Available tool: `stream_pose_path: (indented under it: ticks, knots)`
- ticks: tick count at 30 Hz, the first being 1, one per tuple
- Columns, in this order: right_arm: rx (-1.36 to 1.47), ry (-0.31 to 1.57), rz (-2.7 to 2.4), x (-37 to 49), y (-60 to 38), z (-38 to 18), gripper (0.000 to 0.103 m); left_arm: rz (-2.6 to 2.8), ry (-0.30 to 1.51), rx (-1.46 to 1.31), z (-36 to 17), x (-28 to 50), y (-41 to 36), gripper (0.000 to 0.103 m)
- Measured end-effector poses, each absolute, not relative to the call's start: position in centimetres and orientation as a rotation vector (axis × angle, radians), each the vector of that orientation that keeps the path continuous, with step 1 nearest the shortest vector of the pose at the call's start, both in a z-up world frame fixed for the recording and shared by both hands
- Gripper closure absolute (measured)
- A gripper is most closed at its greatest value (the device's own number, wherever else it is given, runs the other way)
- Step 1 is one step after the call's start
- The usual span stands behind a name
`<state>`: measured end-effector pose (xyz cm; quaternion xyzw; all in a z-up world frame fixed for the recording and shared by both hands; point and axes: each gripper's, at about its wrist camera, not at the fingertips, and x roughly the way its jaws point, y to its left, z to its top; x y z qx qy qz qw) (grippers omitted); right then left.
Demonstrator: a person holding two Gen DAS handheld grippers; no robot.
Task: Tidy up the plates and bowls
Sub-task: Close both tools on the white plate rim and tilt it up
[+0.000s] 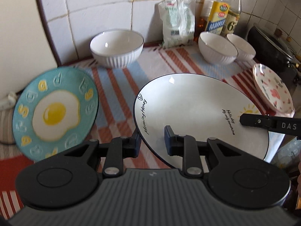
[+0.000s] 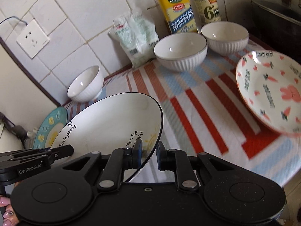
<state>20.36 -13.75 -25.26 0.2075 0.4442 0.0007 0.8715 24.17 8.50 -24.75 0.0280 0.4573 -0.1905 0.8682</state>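
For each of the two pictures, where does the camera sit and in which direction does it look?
Left wrist: on the left gripper, angled down at the white plate it clamps; right gripper's finger enters at right.
Right wrist: on the right gripper, clamping that plate's opposite rim; left gripper and a hand at lower left.
Shared: plate, egg plate, three bowls, bottles.

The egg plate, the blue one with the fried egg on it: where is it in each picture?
Left wrist view: the egg plate is at the left edge, on the striped cloth, left of the big white plate.
Right wrist view: the egg plate peeks out at lower left, mostly hidden behind the big white plate.
Shared landmark: the yellow-label bottle at the tiled wall.
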Motion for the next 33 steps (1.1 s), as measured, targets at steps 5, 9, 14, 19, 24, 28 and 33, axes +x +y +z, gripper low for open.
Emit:
stream_pose_path:
  ticks: [5,9,14,19,24,28,33]
  knots:
    - [0.388,0.945,0.032,19.0,-12.7,-25.9,0.082,-0.387,0.97,0.063,-25.3,22.9,9.3,0.079]
    - [0.378,0.933,0.044,18.4,-12.4,-26.1,0.082,-0.384,0.963,0.065,-25.6,22.2,9.4,0.079]
    - [0.325,0.938,0.064,18.7,-12.3,-26.3,0.081,-0.384,0.978,0.057,-25.7,22.2,9.2,0.079]
    - [0.195,0.922,0.093,19.7,-11.9,-25.9,0.079,-0.383,1.016,0.013,-26.3,22.6,9.2,0.079]
    - [0.199,0.942,0.074,19.5,-12.0,-27.3,0.079,-0.391,1.056,0.001,-27.5,22.2,9.3,0.079]
    - [0.237,0.959,0.061,19.3,-12.2,-27.9,0.079,-0.383,1.096,-0.01,-28.4,22.2,9.3,0.079]
    - [0.244,0.977,0.056,18.8,-11.9,-28.6,0.078,-0.373,1.117,-0.002,-29.0,22.3,9.2,0.079]
